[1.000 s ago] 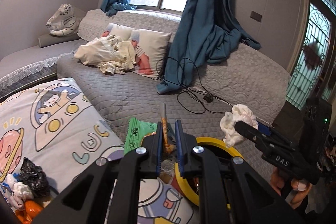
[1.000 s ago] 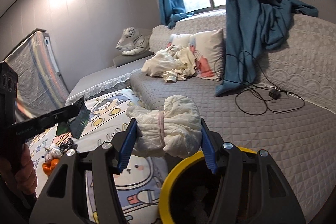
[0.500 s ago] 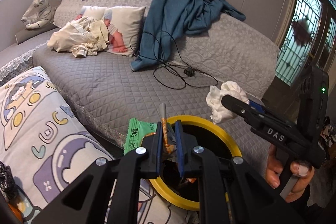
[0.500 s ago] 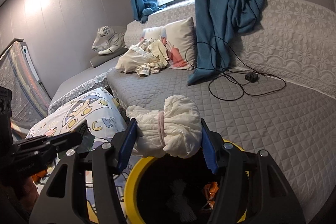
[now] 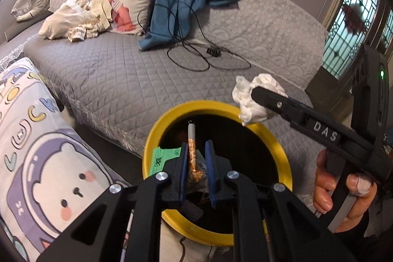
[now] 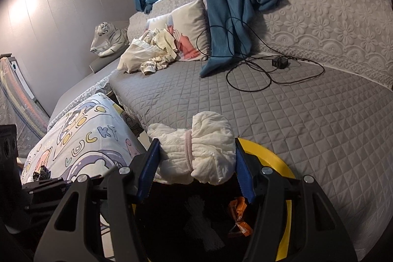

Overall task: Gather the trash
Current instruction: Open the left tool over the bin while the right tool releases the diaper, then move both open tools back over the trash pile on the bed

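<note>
Wrapper (image 5: 192,158): clenched in the left fingers (image 5: 196,161), above the bin (image 5: 282,146); thin and slack, so it could cling to a pad on release
Tissue wad (image 6: 196,151): grasped between the right fingers (image 6: 194,163) at the bin's near rim; light, it may catch the rim and tumble onto the sofa (image 6: 294,114)
Crowding: both grippers over one opening; they could knock together

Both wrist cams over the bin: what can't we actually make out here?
- Bin contents: left wrist view, left gripper and its snack wrapper block the dark interior.
- Bin depth: right wrist view, white wad in right gripper covers the opening; only an orange wrapper shows.
- Green packet: print too small.
</note>
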`<action>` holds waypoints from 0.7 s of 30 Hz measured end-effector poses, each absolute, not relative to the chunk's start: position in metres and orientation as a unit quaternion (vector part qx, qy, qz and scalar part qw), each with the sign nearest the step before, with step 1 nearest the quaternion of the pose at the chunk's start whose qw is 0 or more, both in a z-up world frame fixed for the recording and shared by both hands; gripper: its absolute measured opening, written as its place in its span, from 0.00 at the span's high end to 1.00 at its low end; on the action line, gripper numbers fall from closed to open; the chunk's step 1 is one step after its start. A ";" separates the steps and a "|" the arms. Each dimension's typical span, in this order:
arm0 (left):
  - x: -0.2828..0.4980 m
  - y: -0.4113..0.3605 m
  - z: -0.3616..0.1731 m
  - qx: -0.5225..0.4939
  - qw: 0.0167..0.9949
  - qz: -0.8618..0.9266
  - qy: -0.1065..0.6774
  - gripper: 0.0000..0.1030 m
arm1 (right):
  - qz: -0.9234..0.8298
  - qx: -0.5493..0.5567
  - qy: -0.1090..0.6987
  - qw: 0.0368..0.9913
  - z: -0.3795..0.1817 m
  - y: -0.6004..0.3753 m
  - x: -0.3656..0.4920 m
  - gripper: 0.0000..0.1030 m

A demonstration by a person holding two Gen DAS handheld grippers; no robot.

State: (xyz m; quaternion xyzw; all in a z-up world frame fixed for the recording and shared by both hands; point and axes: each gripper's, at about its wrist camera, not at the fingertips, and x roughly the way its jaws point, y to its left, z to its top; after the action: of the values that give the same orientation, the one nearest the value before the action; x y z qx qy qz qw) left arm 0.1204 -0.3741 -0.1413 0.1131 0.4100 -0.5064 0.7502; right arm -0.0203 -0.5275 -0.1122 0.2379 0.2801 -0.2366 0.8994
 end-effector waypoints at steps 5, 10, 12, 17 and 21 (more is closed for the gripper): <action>0.119 -0.380 -0.155 0.116 0.738 -0.511 0.425 0.88 | -0.241 0.248 0.289 0.893 -0.121 -0.533 -0.020 0.47; 0.116 -0.381 -0.158 0.116 0.736 -0.513 0.426 0.68 | -0.252 0.254 0.288 0.888 -0.123 -0.536 -0.022 0.42; 0.117 -0.379 -0.158 0.108 0.743 -0.504 0.427 0.50 | -0.258 0.257 0.287 0.886 -0.124 -0.540 -0.024 0.41; 0.126 -0.372 -0.157 0.093 0.747 -0.496 0.433 0.49 | -0.274 0.267 0.284 0.879 -0.124 -0.548 -0.030 0.36; 0.137 -0.360 -0.153 0.085 0.757 -0.485 0.430 0.48 | -0.278 0.269 0.277 0.879 -0.121 -0.549 -0.035 0.36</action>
State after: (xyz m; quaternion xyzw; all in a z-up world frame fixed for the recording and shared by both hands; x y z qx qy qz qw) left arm 0.1371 -0.3602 -0.1528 0.0849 0.4296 -0.4854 0.7567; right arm -0.0347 -0.5492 -0.1208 0.2694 0.2768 -0.2781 0.8795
